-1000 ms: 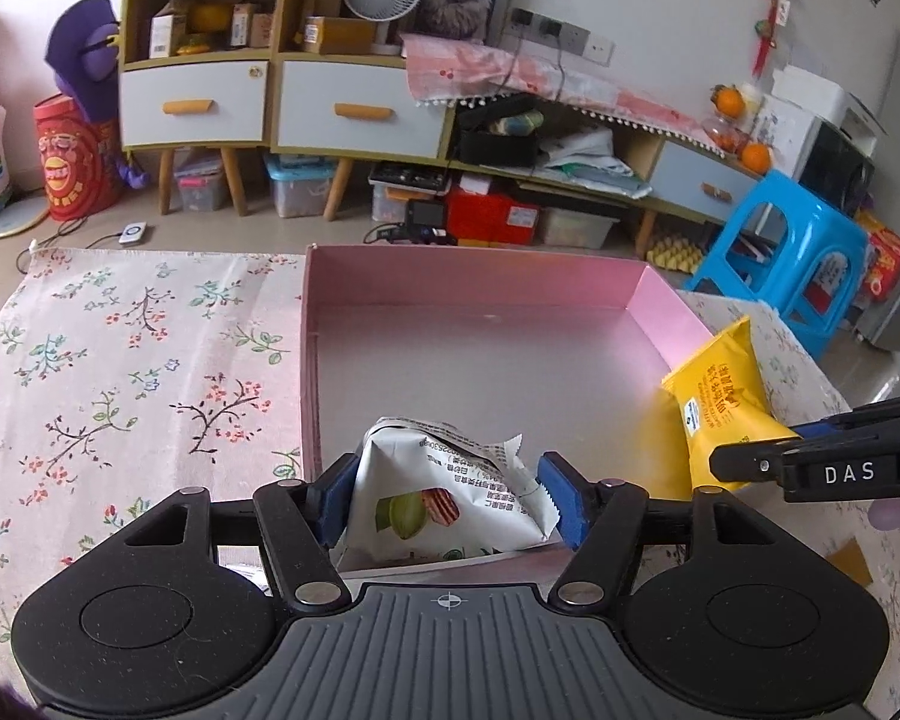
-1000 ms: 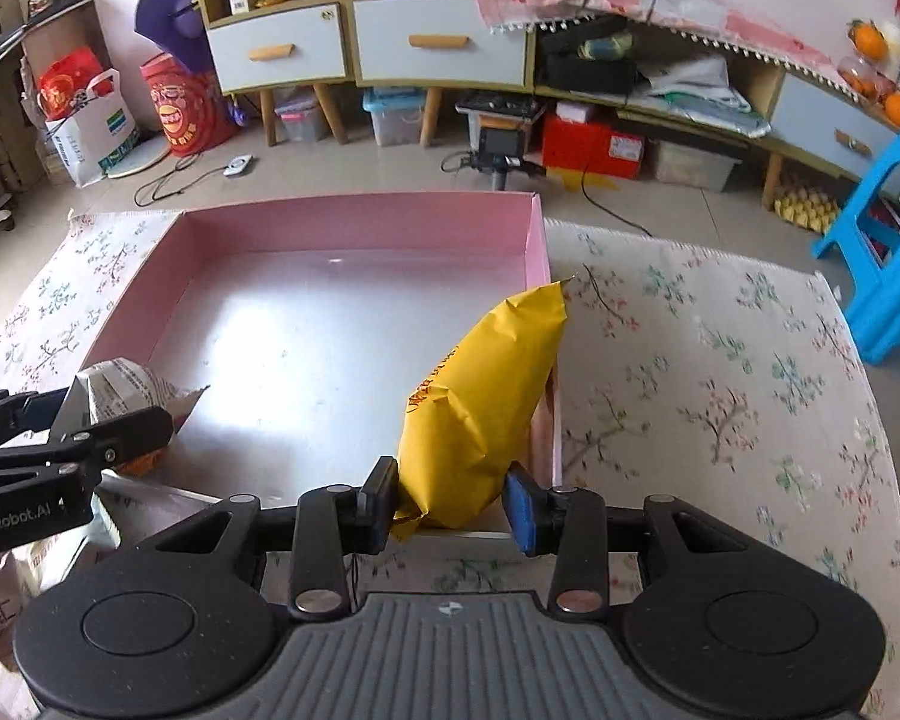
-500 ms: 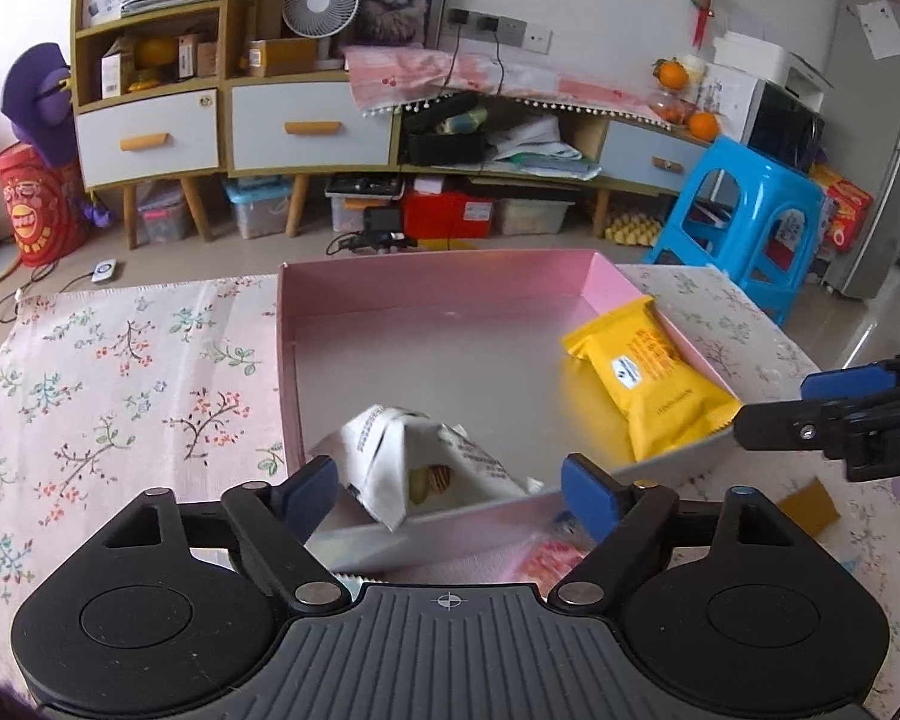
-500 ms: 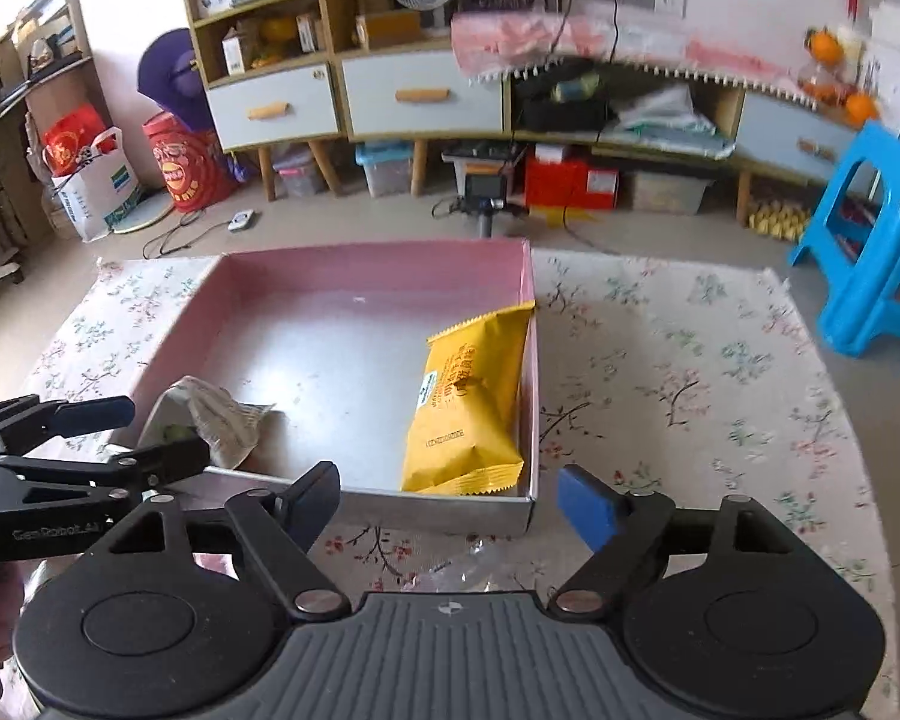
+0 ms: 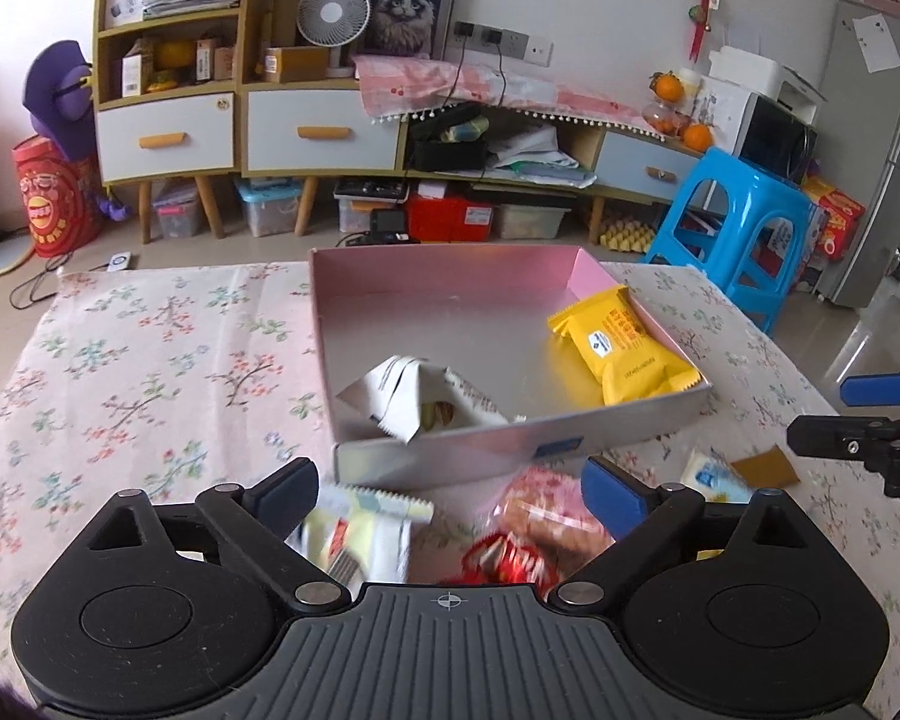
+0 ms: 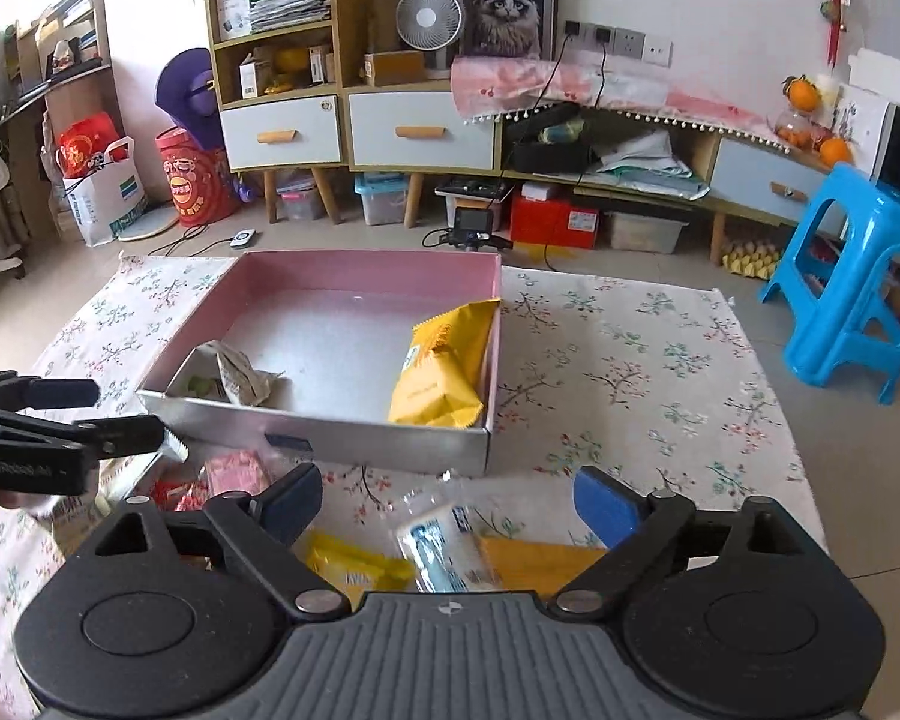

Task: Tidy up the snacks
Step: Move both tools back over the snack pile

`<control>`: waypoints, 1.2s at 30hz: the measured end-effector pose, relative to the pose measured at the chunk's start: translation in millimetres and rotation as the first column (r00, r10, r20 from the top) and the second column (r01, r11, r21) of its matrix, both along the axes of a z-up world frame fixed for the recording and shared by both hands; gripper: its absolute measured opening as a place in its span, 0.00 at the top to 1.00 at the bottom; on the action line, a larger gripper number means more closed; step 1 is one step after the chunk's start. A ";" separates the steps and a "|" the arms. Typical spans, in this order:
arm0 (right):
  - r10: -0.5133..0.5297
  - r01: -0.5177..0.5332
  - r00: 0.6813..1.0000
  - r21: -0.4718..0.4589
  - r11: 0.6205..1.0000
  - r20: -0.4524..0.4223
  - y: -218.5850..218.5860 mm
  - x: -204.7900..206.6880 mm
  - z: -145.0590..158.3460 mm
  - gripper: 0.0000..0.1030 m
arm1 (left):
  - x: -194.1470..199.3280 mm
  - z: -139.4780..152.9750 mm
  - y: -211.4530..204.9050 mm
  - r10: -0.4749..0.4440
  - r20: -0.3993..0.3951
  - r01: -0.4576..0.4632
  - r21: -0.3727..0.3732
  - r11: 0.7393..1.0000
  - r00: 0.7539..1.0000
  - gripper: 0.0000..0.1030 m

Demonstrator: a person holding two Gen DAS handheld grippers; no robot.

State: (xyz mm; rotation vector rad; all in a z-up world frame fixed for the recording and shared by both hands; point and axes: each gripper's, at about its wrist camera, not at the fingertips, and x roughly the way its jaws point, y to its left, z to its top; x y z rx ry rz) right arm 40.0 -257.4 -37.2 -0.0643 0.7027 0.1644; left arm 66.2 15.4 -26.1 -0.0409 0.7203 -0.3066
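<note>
A pink-walled box (image 5: 450, 269) (image 6: 366, 267) stands on the floral tablecloth. In it lie a white snack bag (image 5: 417, 399) (image 6: 234, 369) at the near left and a yellow snack bag (image 5: 627, 345) (image 6: 444, 369) at the right. My left gripper (image 5: 450, 489) is open and empty, pulled back over loose snacks: a pale packet (image 5: 363, 531), a pink one (image 5: 549, 507) and a red one (image 5: 504, 558). My right gripper (image 6: 447, 495) is open and empty over a clear white-and-blue packet (image 6: 444, 543) and yellow packets (image 6: 354, 564).
The floral tablecloth (image 5: 150, 360) (image 6: 642, 372) stretches left and right of the box. A blue plastic stool (image 5: 744, 222) (image 6: 858, 288) stands off the table's right. Drawers and shelves (image 5: 234, 120) line the back wall. A brown packet (image 5: 765, 468) lies near the right gripper's fingers.
Both grippers opened and let go of the white and yellow bags, which now lie in the box. Both grippers drew back toward the near edge, over the loose snacks.
</note>
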 end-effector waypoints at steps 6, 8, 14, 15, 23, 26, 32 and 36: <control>0.025 -0.025 0.999 -0.018 1.000 0.022 -1.8 -28.6 -2.4 0.16 | -32.7 6.4 19.0 0.022 0.020 -0.023 0.024 0.999 1.000 0.04; 0.033 -0.033 0.999 -0.026 0.999 0.018 -0.8 -37.4 -5.3 0.15 | -43.4 7.4 26.0 0.036 0.026 -0.037 0.031 0.999 0.999 0.04; 0.039 -0.039 0.999 -0.036 0.999 -0.001 -2.5 -66.4 -14.0 0.14 | -66.6 2.8 42.7 0.088 0.017 -0.089 0.023 0.996 0.996 0.03; 0.040 -0.040 0.999 -0.037 0.998 0.000 -2.7 -71.2 -15.3 0.14 | -68.9 1.3 43.8 0.098 0.010 -0.098 0.019 0.995 0.995 0.03; 0.010 -0.009 0.999 -0.035 0.999 0.032 -0.1 -86.9 -27.6 0.13 | -87.8 -23.1 49.1 0.145 -0.003 -0.145 0.018 0.989 0.989 0.02; -0.021 0.023 0.999 -0.044 0.999 0.046 2.7 -88.3 -33.9 0.13 | -88.6 -29.9 48.3 0.150 -0.005 -0.149 0.032 0.988 0.989 0.02; -0.032 0.037 0.999 -0.135 0.990 0.038 23.0 -102.2 -31.6 0.12 | -84.5 -38.5 46.3 0.134 -0.014 -0.133 0.054 0.990 0.991 0.02; -0.083 0.084 0.996 -0.063 0.994 0.027 22.8 -104.8 -35.2 0.10 | -81.1 -36.4 44.7 0.133 -0.022 -0.132 0.024 0.991 0.991 0.02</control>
